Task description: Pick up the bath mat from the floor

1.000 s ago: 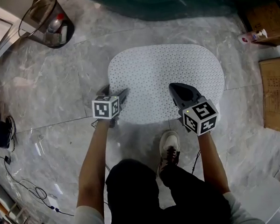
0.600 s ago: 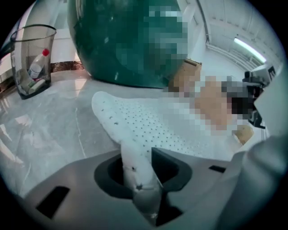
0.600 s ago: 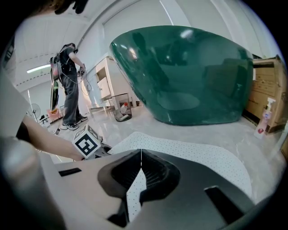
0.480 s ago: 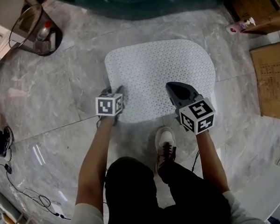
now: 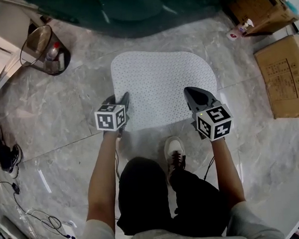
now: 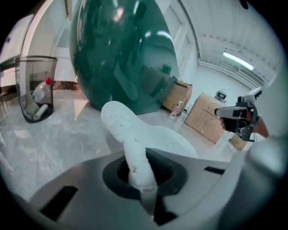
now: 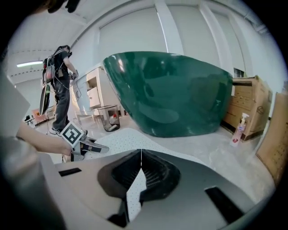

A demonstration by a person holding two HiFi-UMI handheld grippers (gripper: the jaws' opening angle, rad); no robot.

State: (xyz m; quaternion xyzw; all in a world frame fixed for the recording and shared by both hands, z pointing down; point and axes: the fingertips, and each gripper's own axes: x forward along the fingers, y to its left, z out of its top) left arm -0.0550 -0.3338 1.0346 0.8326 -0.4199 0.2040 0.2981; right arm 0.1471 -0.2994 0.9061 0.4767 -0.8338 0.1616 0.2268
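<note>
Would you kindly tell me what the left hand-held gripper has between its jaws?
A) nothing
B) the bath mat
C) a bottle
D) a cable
B: the left gripper view shows the left hand-held gripper, its jaws just closed, pinching a fold of the white mat.

The grey marble-tile floor (image 5: 66,146) carries a white dotted bath mat (image 5: 158,86), its far end flat on the tiles. Beyond it stands a glossy dark green tub (image 5: 134,12). A clear plastic bin (image 5: 46,52) stands at the left, flat brown cardboard (image 5: 282,79) lies at the right, and black cables (image 5: 23,198) trail at the near left.
</note>
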